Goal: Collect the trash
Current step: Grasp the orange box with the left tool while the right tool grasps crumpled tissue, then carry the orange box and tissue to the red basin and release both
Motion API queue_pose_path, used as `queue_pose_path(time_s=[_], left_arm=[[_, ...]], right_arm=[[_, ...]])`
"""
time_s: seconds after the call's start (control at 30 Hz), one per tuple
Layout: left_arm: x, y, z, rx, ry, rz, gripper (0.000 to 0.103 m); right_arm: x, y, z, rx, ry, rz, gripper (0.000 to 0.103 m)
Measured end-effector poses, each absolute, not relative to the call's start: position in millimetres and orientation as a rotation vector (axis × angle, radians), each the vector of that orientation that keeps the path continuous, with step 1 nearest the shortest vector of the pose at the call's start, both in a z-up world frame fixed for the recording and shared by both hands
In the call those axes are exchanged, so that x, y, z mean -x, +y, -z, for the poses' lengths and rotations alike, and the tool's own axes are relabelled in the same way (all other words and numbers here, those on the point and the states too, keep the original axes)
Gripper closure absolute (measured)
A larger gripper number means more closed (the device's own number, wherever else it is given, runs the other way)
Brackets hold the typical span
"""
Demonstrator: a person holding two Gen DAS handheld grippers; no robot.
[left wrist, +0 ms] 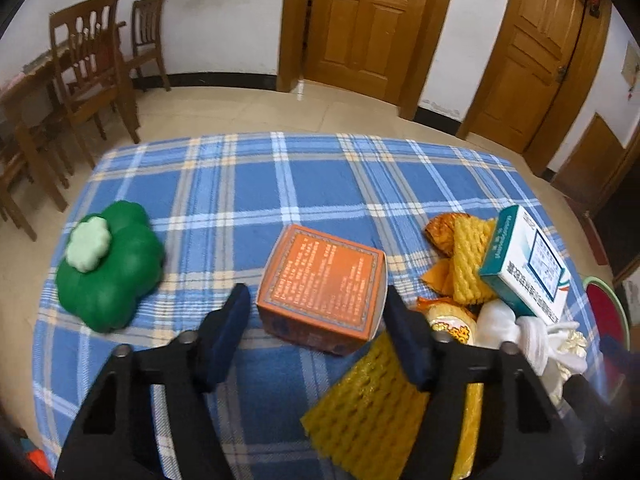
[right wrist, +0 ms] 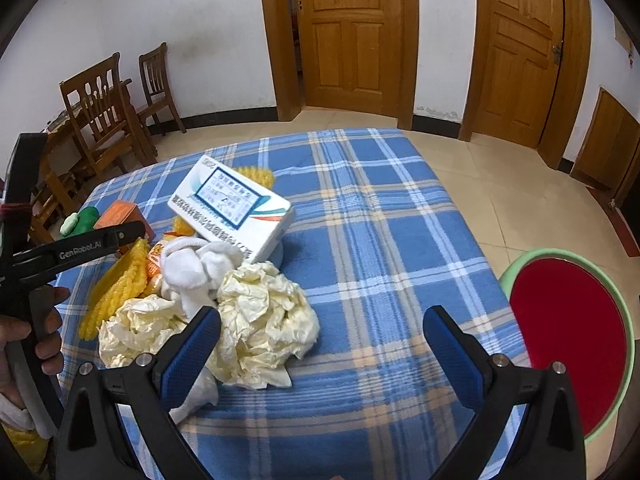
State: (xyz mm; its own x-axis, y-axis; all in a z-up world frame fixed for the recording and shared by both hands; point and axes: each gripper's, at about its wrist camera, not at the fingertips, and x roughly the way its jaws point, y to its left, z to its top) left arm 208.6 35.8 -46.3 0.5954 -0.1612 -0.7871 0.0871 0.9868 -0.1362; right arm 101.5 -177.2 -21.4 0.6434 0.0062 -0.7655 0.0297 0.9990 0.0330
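Note:
An orange box point(left wrist: 322, 288) lies on the blue plaid table, just ahead of my open, empty left gripper point(left wrist: 316, 306). To its right is a trash pile: yellow foam netting point(left wrist: 470, 256), orange wrappers point(left wrist: 442, 230), a white and teal box point(left wrist: 528, 260) and white cloth point(left wrist: 520, 330). A yellow foam net point(left wrist: 368, 412) lies under the left gripper's right finger. In the right wrist view my right gripper point(right wrist: 320, 332) is open and empty beside crumpled cream paper point(right wrist: 264, 316), white cloth point(right wrist: 196, 268), the white and teal box point(right wrist: 232, 208) and the orange box point(right wrist: 124, 214).
A green flower-shaped container with a pale lid point(left wrist: 110, 268) sits at the table's left. A red stool with a green rim point(right wrist: 572, 340) stands off the table's right edge. Wooden chairs point(left wrist: 92, 76) and doors point(left wrist: 360, 24) are behind. The left gripper tool point(right wrist: 60, 252) shows in the right wrist view.

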Motion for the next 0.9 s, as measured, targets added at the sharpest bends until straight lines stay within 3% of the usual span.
queue_pose_path(time_s=[0.1,0.3,0.37,0.43,0.9], left_arm=[[-209,39,49,0.107,0.917,0.175,0.045],[-207,45,48,0.131,0.900,0.212,0.046],[-203,45,45,0.124,0.889,0.219,0.046],[-200,46,42,0.119,0.876,0.213,0.046],[-155,32,-3,0.104,0.791,0.216,0.046]], right_arm=[[-100,-170,23,-0.035,0.871,0.007,0.002],[-101,-162,27,-0.099,0.893,-0.031,0.021],[-103,-160,29,-0.138,0.900,-0.070,0.040],[-104,-158,29,-0.152,0.907,-0.083,0.050],[-72,-175,-2,-0.186,0.821,-0.073,0.054]])
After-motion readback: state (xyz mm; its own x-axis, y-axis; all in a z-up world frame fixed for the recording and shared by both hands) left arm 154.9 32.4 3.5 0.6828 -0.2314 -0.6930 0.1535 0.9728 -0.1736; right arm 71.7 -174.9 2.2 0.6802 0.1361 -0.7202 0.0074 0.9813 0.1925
